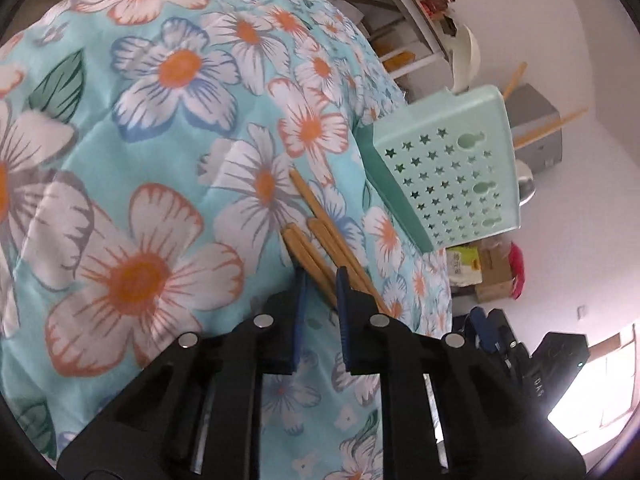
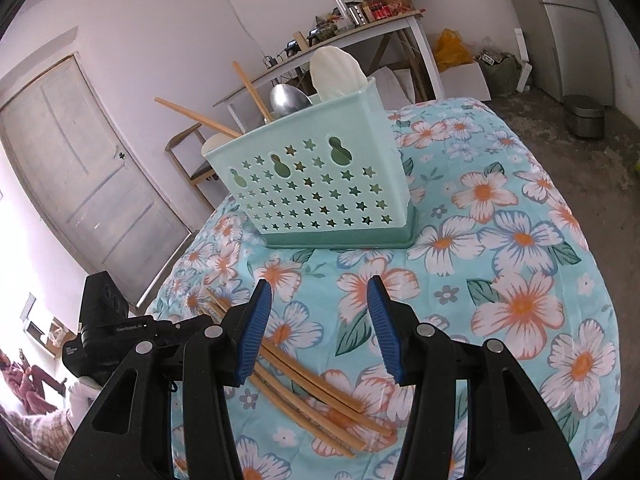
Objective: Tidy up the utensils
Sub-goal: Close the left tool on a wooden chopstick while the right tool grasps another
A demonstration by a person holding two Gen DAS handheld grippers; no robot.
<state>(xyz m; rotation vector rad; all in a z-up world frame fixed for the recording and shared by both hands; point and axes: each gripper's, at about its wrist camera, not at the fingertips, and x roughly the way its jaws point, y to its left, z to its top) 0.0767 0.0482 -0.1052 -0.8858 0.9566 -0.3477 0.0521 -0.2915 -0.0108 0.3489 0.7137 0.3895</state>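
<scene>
The wooden chopsticks (image 2: 304,388) lie loose on the floral cloth (image 2: 500,264), near the mint utensil caddy (image 2: 320,184) (already holding 2 chopsticks and spoons). They look light, stiff and smooth, likely to roll or slip, so a hold near mid-length seems safest. The left gripper (image 1: 320,280) has just been closing and now pinches narrowly around one end of the bundle (image 1: 316,256); whether its pads truly press is hard to make out. The right gripper (image 2: 318,328) hovers half open, empty. The caddy's compartments are hidden.
</scene>
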